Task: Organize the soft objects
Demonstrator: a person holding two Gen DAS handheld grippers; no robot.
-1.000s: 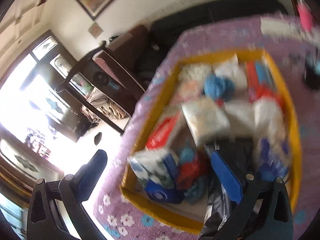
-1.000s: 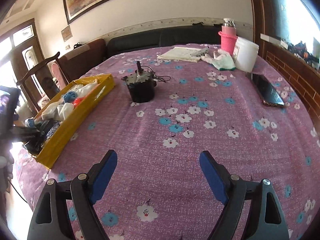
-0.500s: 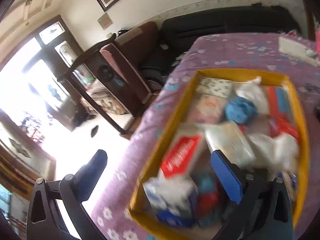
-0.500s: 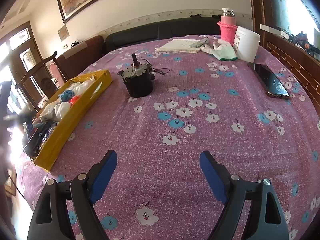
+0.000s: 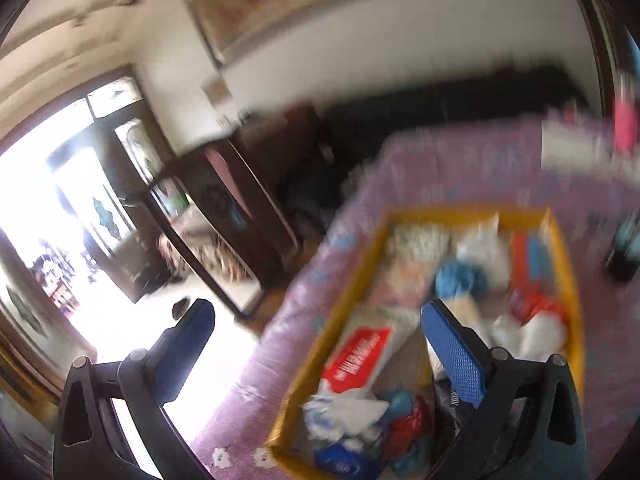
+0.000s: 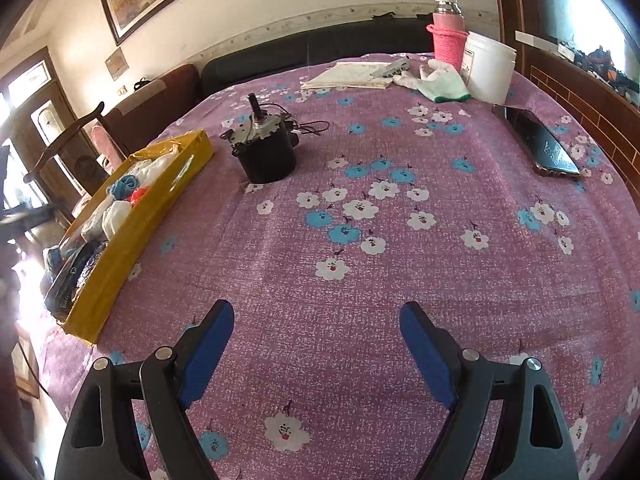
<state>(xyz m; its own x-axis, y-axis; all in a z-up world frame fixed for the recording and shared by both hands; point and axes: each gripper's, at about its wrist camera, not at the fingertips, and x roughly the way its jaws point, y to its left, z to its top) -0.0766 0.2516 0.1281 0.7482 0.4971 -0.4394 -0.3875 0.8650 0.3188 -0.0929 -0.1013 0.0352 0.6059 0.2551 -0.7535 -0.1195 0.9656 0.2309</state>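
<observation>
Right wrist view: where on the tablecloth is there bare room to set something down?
Bare cloth lies ahead of the right tongs, between the yellow tray, the black motor and the phone. The far edge is crowded: papers, glove, white tub. The tray is packed.

Motion blur smears the yellow tray (image 5: 567, 280) contents; its near corner is cut off.

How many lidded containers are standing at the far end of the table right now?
2. A pink flask with a metal cap stands at the far right edge, and a white plastic jar stands just right of it, beside the glove. Others may be hidden.
</observation>
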